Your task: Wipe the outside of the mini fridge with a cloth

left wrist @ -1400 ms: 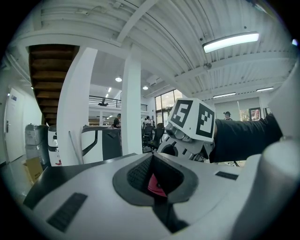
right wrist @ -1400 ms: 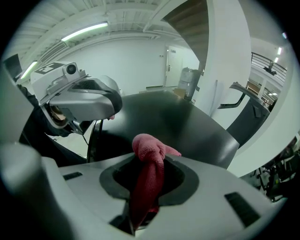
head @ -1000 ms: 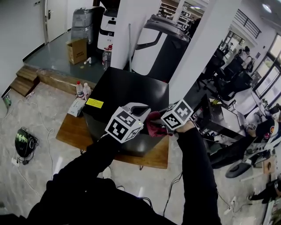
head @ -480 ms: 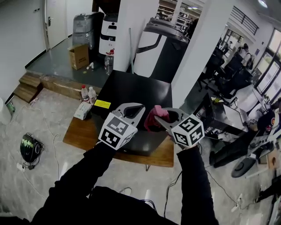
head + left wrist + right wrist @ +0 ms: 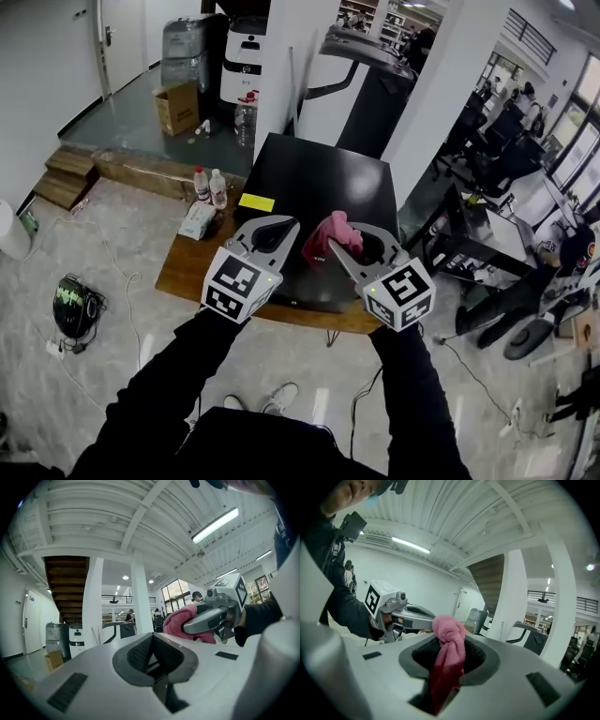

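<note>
Pink cloth [image 5: 449, 651] being pinched in right gripper [image 5: 339, 246] jaws, left gripper [image 5: 277, 231] jaws being held closed (nothing between), both being held over black mini fridge [image 5: 323, 178], apparently clear of it

Ahead and to the left of your left gripper [image 5: 274, 231], two plastic bottles [image 5: 210, 186] stand side by side at the edge of a low wooden platform [image 5: 183, 267], with a flat white packet [image 5: 198, 221] just beside them. Farther out that way are a cardboard box [image 5: 177, 108], a lone bottle [image 5: 246, 117] and a white water dispenser [image 5: 246, 56]. Well off to that gripper's left, a dark rounded object with green markings [image 5: 70, 307] lies on the pale floor [image 5: 112, 244] among cables. Beyond your right gripper [image 5: 339, 246], a treadmill [image 5: 361, 80] stands beside a white pillar [image 5: 441, 84] — office chairs [image 5: 487, 141] sit farther right.
</note>
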A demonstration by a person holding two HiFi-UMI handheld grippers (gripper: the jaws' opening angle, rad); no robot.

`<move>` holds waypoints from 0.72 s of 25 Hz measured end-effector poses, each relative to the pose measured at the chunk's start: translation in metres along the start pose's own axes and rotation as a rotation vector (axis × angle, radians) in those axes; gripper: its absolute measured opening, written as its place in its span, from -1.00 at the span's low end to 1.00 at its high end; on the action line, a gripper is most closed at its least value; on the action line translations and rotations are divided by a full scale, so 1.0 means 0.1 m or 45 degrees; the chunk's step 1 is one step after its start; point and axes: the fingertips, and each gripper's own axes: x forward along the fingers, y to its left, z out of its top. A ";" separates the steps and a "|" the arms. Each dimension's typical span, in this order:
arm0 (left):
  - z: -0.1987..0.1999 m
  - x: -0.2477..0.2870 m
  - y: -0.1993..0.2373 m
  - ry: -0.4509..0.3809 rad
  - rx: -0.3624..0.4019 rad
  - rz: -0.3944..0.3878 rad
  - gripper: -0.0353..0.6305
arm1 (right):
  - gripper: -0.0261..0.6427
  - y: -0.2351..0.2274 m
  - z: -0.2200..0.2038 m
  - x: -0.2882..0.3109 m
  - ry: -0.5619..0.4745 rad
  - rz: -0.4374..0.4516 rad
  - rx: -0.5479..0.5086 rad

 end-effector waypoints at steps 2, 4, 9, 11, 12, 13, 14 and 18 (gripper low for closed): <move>-0.09 -0.19 0.12 -0.010 -0.021 0.013 -0.88 | -0.57 0.18 0.02 0.12 -0.013 -0.029 -0.025; -0.20 -0.38 0.25 -0.025 -0.039 0.041 -0.88 | -0.57 0.36 0.03 0.27 -0.031 -0.061 -0.057; -0.63 -0.75 0.60 0.000 -0.081 0.104 -0.88 | -0.57 0.84 -0.12 0.77 0.016 -0.118 -0.179; -0.78 -0.83 0.72 0.003 -0.102 0.107 -0.88 | -0.57 1.00 -0.26 1.00 0.059 -0.122 -0.235; -0.84 -0.86 0.75 -0.002 -0.111 0.106 -0.88 | -0.57 1.07 -0.33 1.09 0.082 -0.123 -0.264; -0.89 -0.88 0.77 -0.007 -0.118 0.104 -0.88 | -0.57 1.12 -0.41 1.17 0.106 -0.125 -0.294; -0.95 -0.89 0.78 -0.010 -0.122 0.103 -0.88 | -0.57 1.16 -0.49 1.25 0.129 -0.129 -0.321; -1.27 -0.87 0.85 0.014 -0.151 0.102 -0.88 | -0.57 1.21 -0.83 1.57 0.193 -0.153 -0.347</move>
